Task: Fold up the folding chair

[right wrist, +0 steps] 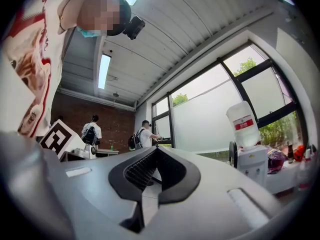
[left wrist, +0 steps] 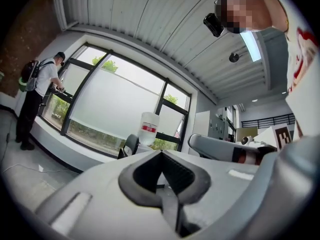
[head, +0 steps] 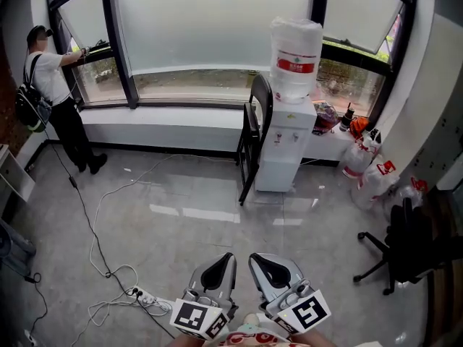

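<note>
The black folding chair (head: pixel 253 132) stands folded flat and upright, leaning against the left side of a white water dispenser (head: pixel 287 139) by the window. It also shows far off in the left gripper view (left wrist: pixel 131 145) and, as a thin dark edge, in the right gripper view (right wrist: pixel 233 154). My left gripper (head: pixel 218 266) and right gripper (head: pixel 269 266) sit side by side at the bottom of the head view, well short of the chair. Both point toward it and are shut with nothing between the pads, as seen on the left gripper (left wrist: pixel 161 155) and the right gripper (right wrist: pixel 156 151).
A person (head: pixel 54 92) with a backpack stands at the window on the left. Cables and a power strip (head: pixel 145 297) lie on the floor at the lower left. A black office chair (head: pixel 405 244) stands at the right, with plastic bags (head: pixel 369 172) near the dispenser.
</note>
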The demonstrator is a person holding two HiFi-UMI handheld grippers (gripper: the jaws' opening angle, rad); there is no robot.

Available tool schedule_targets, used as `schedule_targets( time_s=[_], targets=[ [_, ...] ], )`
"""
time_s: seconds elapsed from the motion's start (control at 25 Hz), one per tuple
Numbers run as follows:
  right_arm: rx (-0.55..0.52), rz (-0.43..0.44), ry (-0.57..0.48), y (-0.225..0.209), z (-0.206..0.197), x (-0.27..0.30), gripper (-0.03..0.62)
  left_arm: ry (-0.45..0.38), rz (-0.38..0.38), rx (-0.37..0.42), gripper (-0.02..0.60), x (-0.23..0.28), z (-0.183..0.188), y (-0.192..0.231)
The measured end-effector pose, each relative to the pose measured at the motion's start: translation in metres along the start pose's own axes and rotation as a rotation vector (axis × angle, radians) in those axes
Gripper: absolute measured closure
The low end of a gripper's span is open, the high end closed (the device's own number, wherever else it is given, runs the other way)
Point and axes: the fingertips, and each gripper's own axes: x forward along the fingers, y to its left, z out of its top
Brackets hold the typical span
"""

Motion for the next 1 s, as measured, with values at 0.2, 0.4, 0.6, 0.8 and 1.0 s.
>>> schedule_targets(
  time_s=[0.2, 0.4, 0.6, 0.8, 1.0],
  targets=[
    [-0.003, -0.005, 0.006, 0.003, -0.004, -0.02, 0.567, 0.007, -0.019, 0.029, 0.581, -0.006, -0.002, -0.024],
    [-0.016, -0.032, -0.017, 0.003, 0.007, -0.021, 0.568, -0.006, -0.078, 0.039, 0.581, 0.004, 0.008, -0.026],
    [-0.026, -0.064, -0.023, 0.002, 0.01, -0.012, 0.568, -0.001, -0.106, 0.057, 0.581, 0.004, 0.016, -0.021],
    [-0.03, -0.069, -0.025, 0.001, 0.009, -0.005, 0.568, 0.001, -0.114, 0.061, 0.581, 0.007, 0.017, -0.017],
    [-0.039, -0.061, -0.014, 0.002, 0.007, 0.0, 0.568, -0.005, -0.116, 0.056, 0.581, 0.008, 0.018, -0.013]
  ],
)
